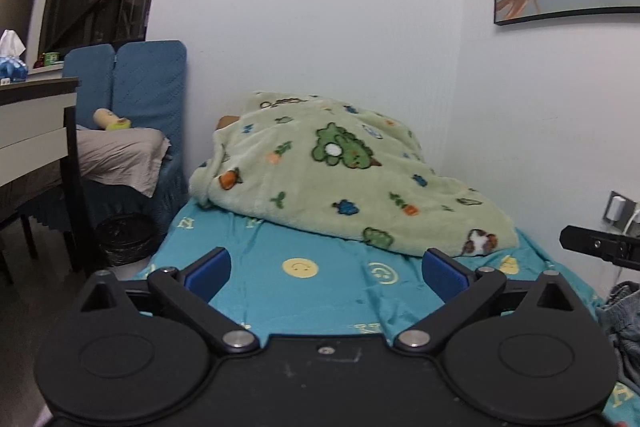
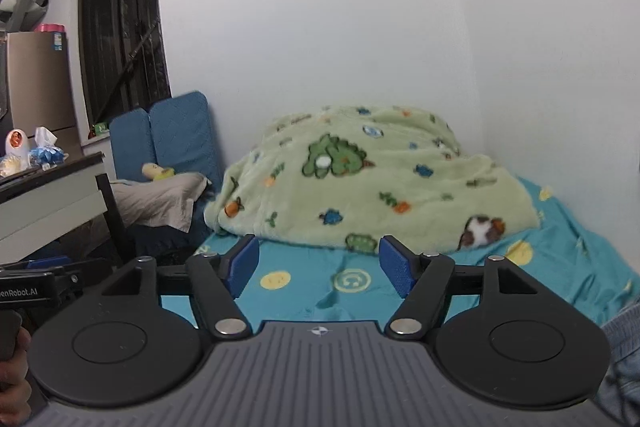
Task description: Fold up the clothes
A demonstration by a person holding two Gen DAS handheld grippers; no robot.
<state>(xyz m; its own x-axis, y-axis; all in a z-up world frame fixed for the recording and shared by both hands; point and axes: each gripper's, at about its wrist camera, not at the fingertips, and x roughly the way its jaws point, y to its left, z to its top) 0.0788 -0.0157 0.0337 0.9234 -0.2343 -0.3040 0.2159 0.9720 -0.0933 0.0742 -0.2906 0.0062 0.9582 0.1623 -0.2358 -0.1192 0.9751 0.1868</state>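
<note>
A grey-blue garment [image 1: 622, 331] lies crumpled at the right edge of the bed in the left wrist view; a pale blue piece of it [image 2: 624, 359] shows at the lower right of the right wrist view. My left gripper [image 1: 326, 269] hangs open over the teal sheet [image 1: 320, 303], with nothing between its blue pads. My right gripper [image 2: 318, 267] is open too, also empty, above the same sheet [image 2: 560, 267]. Part of the right gripper's body [image 1: 600, 247] pokes in at the right of the left wrist view. Both point toward the wall, left of the garment.
A pale green fleece blanket [image 1: 340, 175] with cartoon prints is heaped at the bed's far end against the white wall. A blue headboard [image 1: 148, 83], a pillow [image 1: 120, 155] and a desk [image 1: 32, 131] stand left. A hand [image 2: 12, 367] holds the left gripper's handle.
</note>
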